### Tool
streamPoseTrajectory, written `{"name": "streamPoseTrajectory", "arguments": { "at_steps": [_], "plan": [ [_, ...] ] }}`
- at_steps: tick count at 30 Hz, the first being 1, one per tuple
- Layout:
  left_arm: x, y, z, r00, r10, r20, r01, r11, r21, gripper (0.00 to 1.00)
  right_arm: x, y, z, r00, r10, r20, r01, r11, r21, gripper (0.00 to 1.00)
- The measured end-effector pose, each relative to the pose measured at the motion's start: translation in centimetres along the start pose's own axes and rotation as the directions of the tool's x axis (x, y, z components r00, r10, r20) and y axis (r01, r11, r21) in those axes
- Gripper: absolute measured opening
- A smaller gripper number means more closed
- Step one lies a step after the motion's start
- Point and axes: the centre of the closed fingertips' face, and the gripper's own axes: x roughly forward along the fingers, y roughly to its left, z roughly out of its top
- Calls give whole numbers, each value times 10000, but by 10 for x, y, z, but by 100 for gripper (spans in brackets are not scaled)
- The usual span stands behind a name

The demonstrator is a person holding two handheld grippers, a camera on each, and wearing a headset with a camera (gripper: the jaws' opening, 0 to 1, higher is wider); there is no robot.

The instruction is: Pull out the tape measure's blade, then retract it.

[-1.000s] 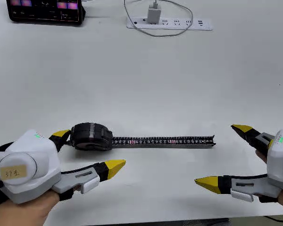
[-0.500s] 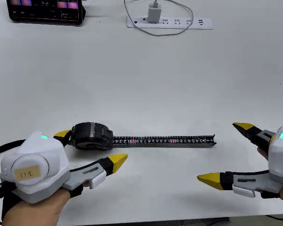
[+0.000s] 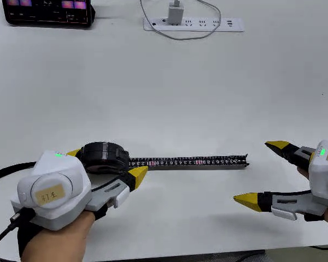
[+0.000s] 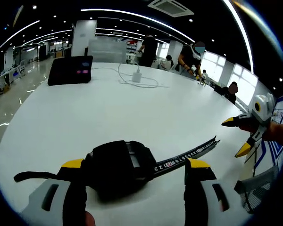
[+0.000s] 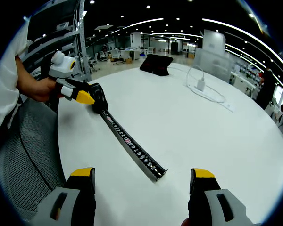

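A black tape measure case (image 3: 103, 156) lies on the white table (image 3: 169, 98), its blade (image 3: 188, 162) pulled out to the right and lying flat. My left gripper (image 3: 105, 164) stands open, one yellow-tipped jaw behind the case and one in front of it. In the left gripper view the case (image 4: 118, 167) sits between the jaws of my left gripper (image 4: 135, 164). My right gripper (image 3: 261, 172) is open just right of the blade's end hook (image 3: 245, 160), apart from it. The right gripper view shows the blade (image 5: 132, 143) running toward my right gripper (image 5: 142, 173).
A white power strip (image 3: 194, 24) with a charger and looped cable lies at the far edge. A black tablet (image 3: 48, 12) stands at the far left. A black cord (image 3: 3, 172) trails left of my left hand. The table's near edge is close below both grippers.
My left gripper has moved forward and right, so its jaws now straddle the case. The right gripper has barely shifted. The tape has stayed in place.
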Motion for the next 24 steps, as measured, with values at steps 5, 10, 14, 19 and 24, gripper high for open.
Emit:
{"name": "streamPoseTrajectory", "arguments": {
  "at_steps": [5, 10, 14, 19, 24],
  "plan": [
    [4, 5, 1, 9994, 351, -34, -351, 9991, -225, 80, 1, -3, 1, 10000, 22, 8, -22, 10000, -25, 81],
    [5, 8, 1, 9983, 588, -50, -589, 9976, -365, 78, 3, -4, 2, 10000, 42, -16, -43, 9999, -138, 79],
    [5, 11, 0, 9969, 786, -83, -788, 9963, -343, 74, 4, -5, 3, 10000, 68, -23, -69, 9997, -239, 76],
    [5, 15, 0, 9956, 932, -103, -935, 9951, -319, 68, 6, -6, 3, 9999, 110, -34, -111, 9996, -265, 74],
    [5, 18, -1, 9953, 965, -117, -969, 9943, -434, 64, 6, -7, 3, 9999, 97, -93, -101, 9992, -399, 72]
  ]
}}
